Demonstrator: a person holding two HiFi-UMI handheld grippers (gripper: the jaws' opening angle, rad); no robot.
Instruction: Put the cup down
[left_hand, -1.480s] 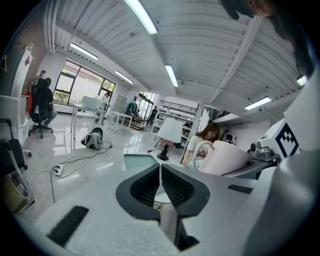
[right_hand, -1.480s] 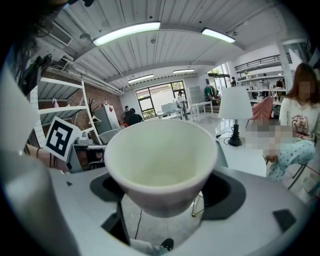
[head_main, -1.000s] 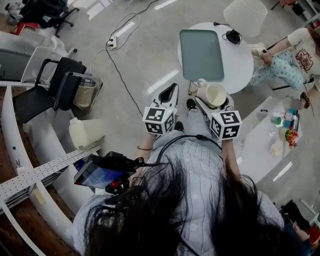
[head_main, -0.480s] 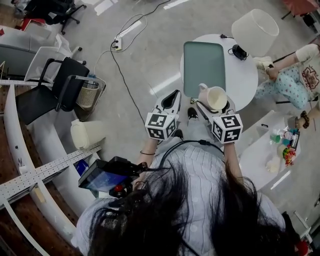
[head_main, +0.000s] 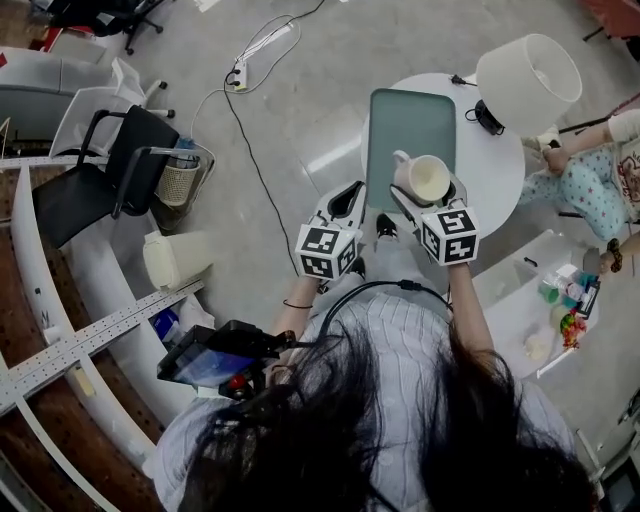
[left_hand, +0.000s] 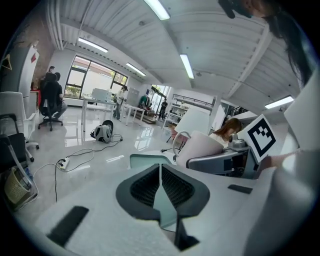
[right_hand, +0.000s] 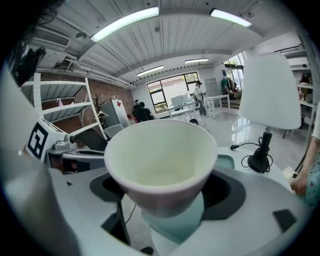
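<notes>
A cream cup (head_main: 424, 179) with a handle sits upright between the jaws of my right gripper (head_main: 428, 196), which is shut on it. The cup (right_hand: 161, 165) fills the right gripper view, and its inside is empty. It hangs over the near edge of a round white table (head_main: 494, 165), beside a grey-green tray (head_main: 409, 131). My left gripper (head_main: 345, 201) is to the left of the cup, over the floor. Its jaws are shut with nothing between them (left_hand: 160, 186). The cup (left_hand: 200, 149) shows in the left gripper view at the right.
A white lamp (head_main: 527, 71) with a black base (right_hand: 259, 162) stands on the far side of the table. A person in patterned trousers (head_main: 585, 184) sits at the right. A black chair (head_main: 95, 178), a wire bin (head_main: 178, 184) and a floor cable (head_main: 244, 140) lie at the left.
Both grippers and the cup have moved forward toward the table. The cup now hangs over the table's near edge beside the tray.
</notes>
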